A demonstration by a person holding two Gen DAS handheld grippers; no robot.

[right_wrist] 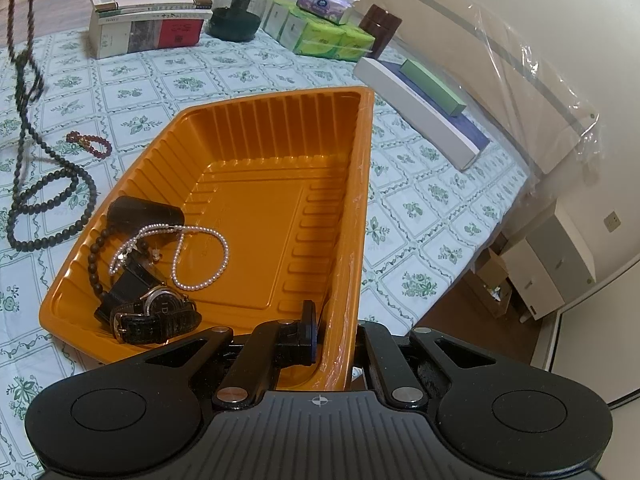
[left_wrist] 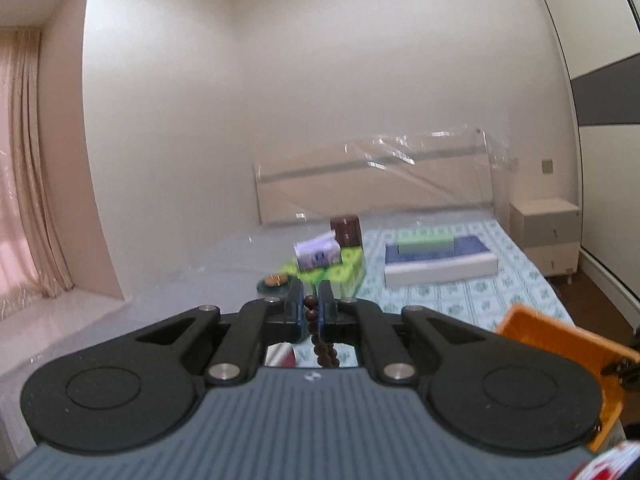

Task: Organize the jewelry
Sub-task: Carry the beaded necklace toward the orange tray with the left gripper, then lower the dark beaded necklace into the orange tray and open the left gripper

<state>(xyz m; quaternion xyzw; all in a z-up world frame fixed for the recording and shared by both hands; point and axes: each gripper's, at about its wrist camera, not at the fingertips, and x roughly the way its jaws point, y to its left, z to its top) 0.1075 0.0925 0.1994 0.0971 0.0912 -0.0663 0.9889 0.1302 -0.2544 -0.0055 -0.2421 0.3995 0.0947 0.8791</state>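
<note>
Right wrist only — pearl necklace (right_wrist: 200, 258), watch (right_wrist: 160, 312) inside tray (right_wrist: 280, 128).

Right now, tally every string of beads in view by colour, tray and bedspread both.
White pearl string: 1, in the orange tray
Red string: 1, on the bedspread
Dark: 2, a short dark string in the tray and a long dark string held by the left gripper
Total: 4

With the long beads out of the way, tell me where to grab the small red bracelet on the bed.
Grip the red bracelet from straight above, across one strand on its near curve. It lies flat in a loose loop on the bedspread, so a side approach finds nothing to pinch.
</note>
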